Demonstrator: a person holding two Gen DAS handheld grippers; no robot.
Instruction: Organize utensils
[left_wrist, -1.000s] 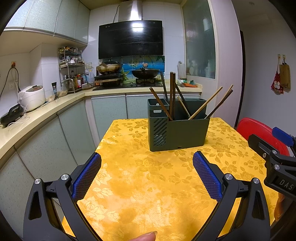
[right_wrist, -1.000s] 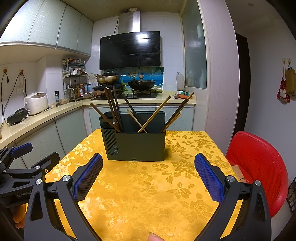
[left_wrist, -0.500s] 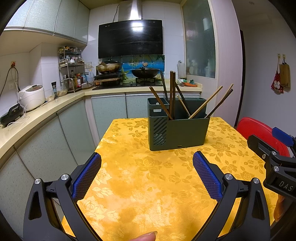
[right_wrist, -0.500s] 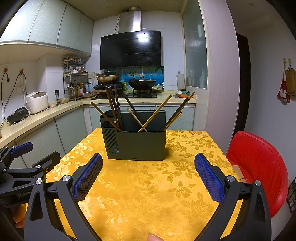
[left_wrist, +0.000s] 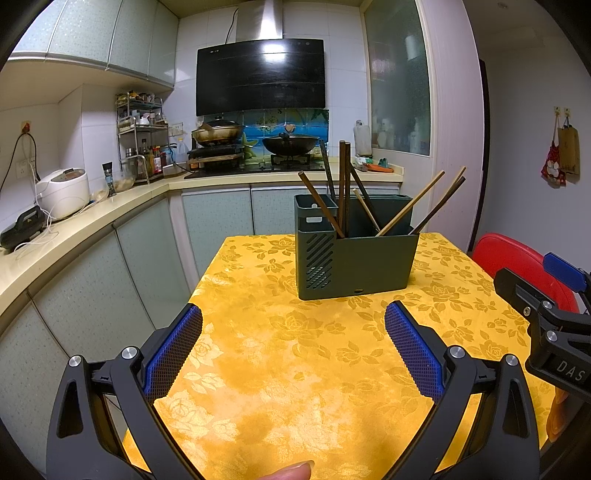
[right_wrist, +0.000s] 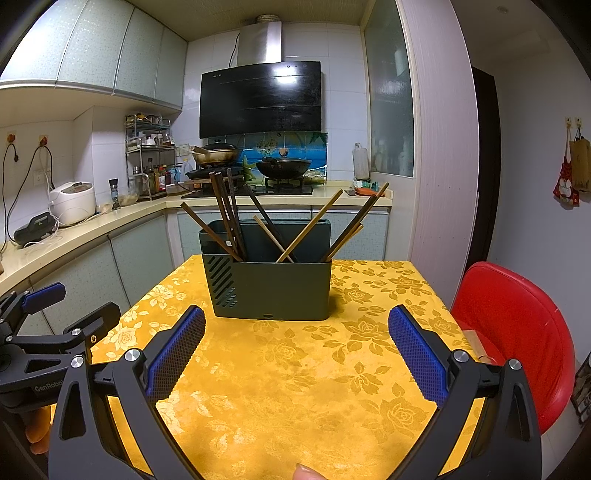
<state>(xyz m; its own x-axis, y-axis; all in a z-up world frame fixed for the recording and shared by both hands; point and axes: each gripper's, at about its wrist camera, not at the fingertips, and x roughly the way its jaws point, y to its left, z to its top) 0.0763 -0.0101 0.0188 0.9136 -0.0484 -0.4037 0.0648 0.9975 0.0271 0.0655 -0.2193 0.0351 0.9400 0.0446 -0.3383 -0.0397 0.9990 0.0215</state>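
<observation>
A dark green utensil holder stands upright on the yellow floral tablecloth, with several wooden chopsticks leaning out of it at different angles. It also shows in the right wrist view with the chopsticks. My left gripper is open and empty, well short of the holder. My right gripper is open and empty, also short of it. Each gripper shows at the edge of the other's view.
A red plastic chair stands at the table's right side. Kitchen counters with a rice cooker run along the left; a stove with pans is behind. The table's left edge drops off by the cabinets.
Hardly anything has changed; both grippers stay open, and the holder shifts only slightly in the views.
</observation>
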